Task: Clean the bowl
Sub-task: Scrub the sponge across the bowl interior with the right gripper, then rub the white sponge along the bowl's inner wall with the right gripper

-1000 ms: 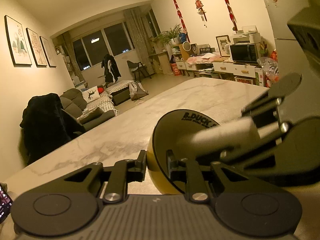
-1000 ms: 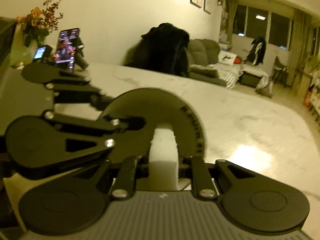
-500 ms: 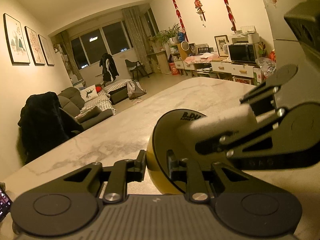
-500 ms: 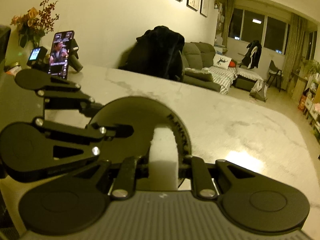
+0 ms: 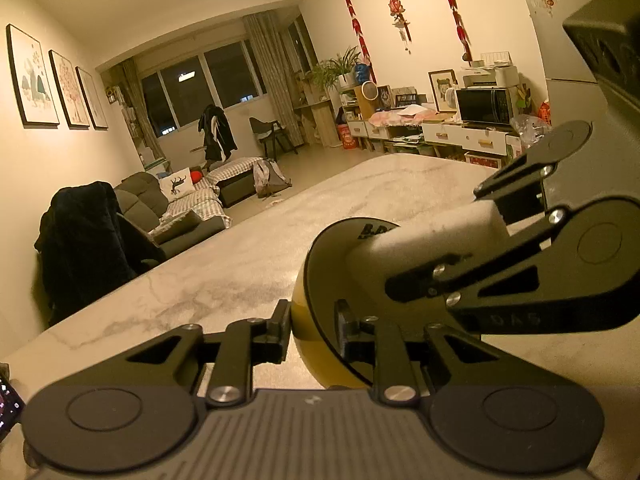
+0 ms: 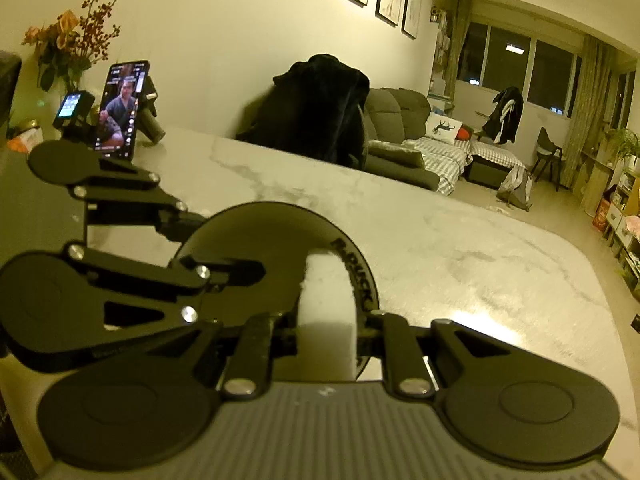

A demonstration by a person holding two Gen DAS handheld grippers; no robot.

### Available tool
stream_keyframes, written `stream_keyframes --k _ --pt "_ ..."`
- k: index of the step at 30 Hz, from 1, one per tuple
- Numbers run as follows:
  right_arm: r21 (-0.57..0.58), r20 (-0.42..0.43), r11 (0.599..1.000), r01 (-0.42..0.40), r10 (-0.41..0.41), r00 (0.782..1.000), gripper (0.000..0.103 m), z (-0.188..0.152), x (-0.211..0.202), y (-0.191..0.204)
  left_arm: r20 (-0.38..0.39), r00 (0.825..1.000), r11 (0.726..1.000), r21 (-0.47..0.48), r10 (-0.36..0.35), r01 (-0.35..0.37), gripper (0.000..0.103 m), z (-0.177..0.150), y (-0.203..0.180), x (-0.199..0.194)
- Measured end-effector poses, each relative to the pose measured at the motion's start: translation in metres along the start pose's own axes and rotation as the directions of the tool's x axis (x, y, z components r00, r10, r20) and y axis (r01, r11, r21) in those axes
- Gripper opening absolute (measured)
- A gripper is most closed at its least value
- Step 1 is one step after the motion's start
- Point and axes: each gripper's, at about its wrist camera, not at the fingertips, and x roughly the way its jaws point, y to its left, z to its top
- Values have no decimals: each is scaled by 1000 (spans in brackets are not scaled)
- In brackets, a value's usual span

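Left wrist view: the left gripper (image 5: 313,330) is straddling the near rim of the bowl (image 5: 320,300), tipped on edge over the marble table (image 5: 240,248); its jaws have just been opening, contact unclear. The right gripper (image 6: 326,334) is clenching a white sponge (image 6: 328,304), its long axis reaching from the right into the bowl's cavity.

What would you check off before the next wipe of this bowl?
1. Sponge gripped: ok, the right gripper is shut on the sponge.
2. Sponge in the bowl: ok, its end lies against the dark inside.
3. Bowl held: ok, its rim is between the left gripper's fingers, though those jaws have just been opening.
4. Bowl facing the sponge: ok, it is tipped on its side.
5. Bowl clean: cannot tell, the inside is too dark.
6. Phone out of the way: ok, propped at the table's far side.
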Motion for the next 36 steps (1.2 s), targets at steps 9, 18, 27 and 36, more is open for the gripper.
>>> stream_keyframes --k 9,18,27,36 --pt "34 -18 999 -36 37 999 19 -7 3 1 -65 997 991 -131 -37 28 28 -12 10 8" --pt "17 57 999 -30 29 998 21 -3 -1 9 -70 997 969 -246 -41 23 19 -19 26 2" --pt "-19 83 996 -87 88 993 19 4 0 32 -99 995 988 -147 29 -44 15 -28 28 -11" --pt "-25 99 994 -104 106 989 18 5 -2 43 -88 990 993 -34 109 -112 12 -31 28 -22"
